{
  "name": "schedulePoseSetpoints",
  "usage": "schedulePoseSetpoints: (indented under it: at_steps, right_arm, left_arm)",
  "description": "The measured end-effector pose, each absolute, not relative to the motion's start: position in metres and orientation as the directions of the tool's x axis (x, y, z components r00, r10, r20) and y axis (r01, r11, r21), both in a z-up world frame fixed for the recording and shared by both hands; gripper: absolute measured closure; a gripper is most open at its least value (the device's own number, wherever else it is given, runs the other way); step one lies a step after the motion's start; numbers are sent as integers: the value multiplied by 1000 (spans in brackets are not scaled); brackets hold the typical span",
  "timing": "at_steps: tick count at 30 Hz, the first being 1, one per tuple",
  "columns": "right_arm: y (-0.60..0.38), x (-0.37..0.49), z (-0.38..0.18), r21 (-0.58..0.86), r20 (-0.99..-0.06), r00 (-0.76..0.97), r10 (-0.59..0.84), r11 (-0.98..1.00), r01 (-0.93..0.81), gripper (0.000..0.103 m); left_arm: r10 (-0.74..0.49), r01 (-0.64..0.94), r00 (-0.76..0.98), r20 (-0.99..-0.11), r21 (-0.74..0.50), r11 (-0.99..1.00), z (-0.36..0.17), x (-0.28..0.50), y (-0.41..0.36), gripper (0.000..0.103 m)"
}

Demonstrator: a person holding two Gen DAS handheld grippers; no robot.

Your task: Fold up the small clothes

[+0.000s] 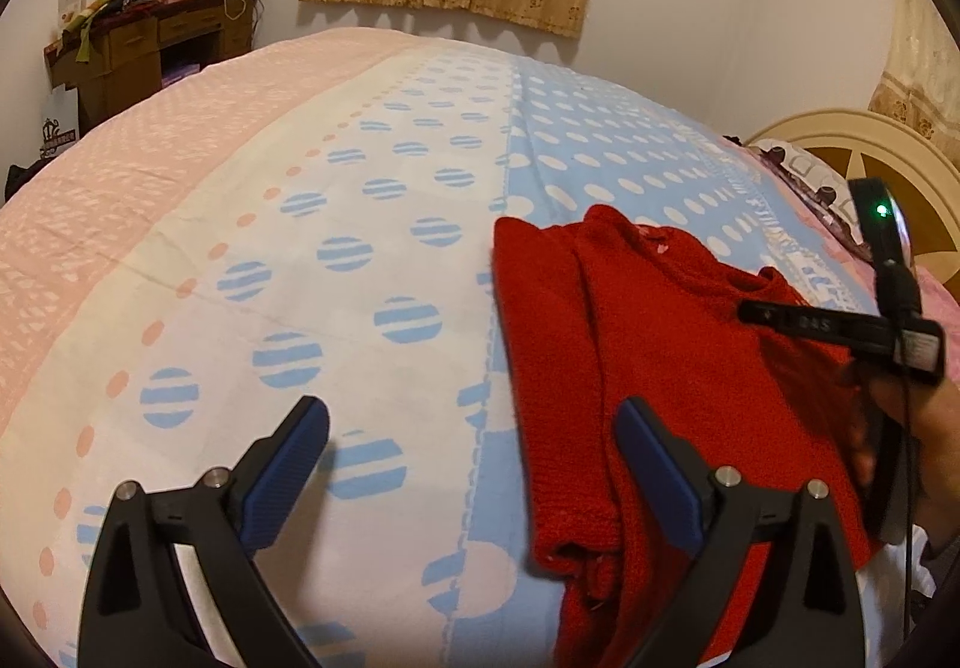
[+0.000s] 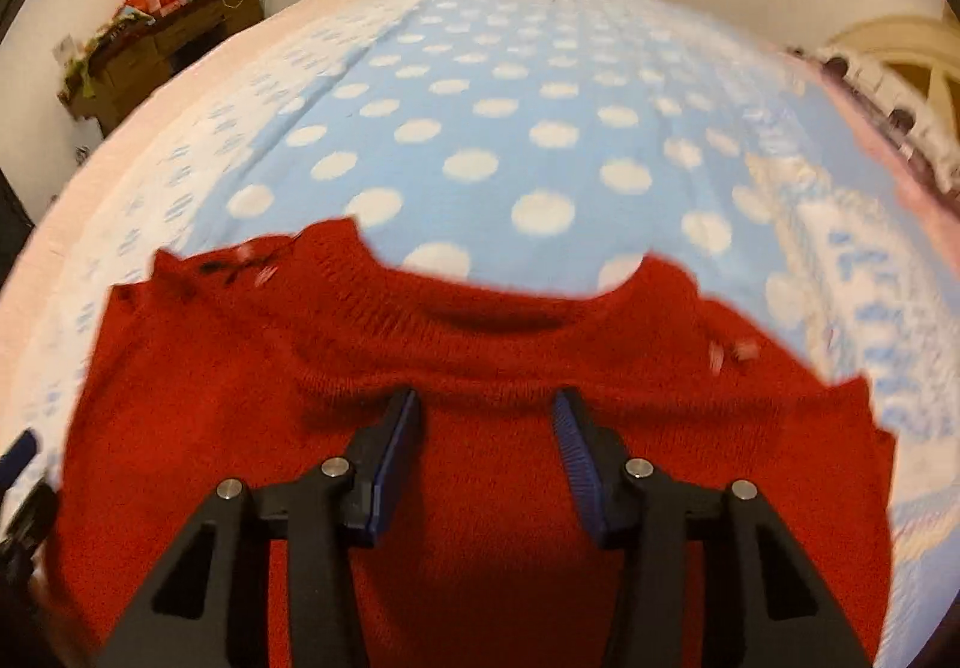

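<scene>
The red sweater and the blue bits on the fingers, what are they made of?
The red sweater looks like soft knitted yarn, likely wool or acrylic: ribbed collar, fuzzy matte surface. The blue pads on the fingers look like ridged rubber or plastic, with fine grooves.

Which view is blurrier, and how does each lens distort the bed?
Right wrist: motion blur smears the sweater and bedspread dots. Left wrist: sharper, with only the right gripper soft. Both: fisheye bulges the bed into a dome, dark corners.

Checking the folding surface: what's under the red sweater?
The red sweater lies on a dotted bedsheet. Whatever is directly beneath it is covered.
</scene>
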State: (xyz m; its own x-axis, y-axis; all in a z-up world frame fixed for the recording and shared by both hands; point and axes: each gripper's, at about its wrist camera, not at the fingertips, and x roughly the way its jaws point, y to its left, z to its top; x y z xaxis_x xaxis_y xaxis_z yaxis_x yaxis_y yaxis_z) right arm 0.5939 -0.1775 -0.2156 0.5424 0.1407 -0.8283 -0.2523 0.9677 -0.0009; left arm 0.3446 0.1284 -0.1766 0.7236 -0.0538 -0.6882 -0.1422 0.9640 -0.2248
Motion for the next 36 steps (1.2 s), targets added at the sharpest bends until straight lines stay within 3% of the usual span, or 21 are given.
schedulePoseSetpoints:
  at_steps: [6,11,16,23,36]
  right_arm:
    - [-198,582,-193,131,-778,586,227,971,-202,55]
    - [-184,531,-189,128,-790,533,302,932,-338,51]
    - [-158,466,-193,68,-795,500,343,870,-489,40]
    - [-119,383,-194,-110,-777,512,366,723,-683,35]
    - [-60,359,-219,-354,-741,603,295,592,-724,34]
  left_arm:
    - [-63,-155,728,-683,-252,955,-177,344,133,4]
    - [-56,-161,737,-674,-255,953,-175,342,134,4]
    - [-45,-171,732,-680,-248,954,-176,343,135,4]
    - [-36,-214,736,-676,-283,935,-172,340,158,4]
    - [-142,-220,691,-709,-393,893,-185,351,178,4]
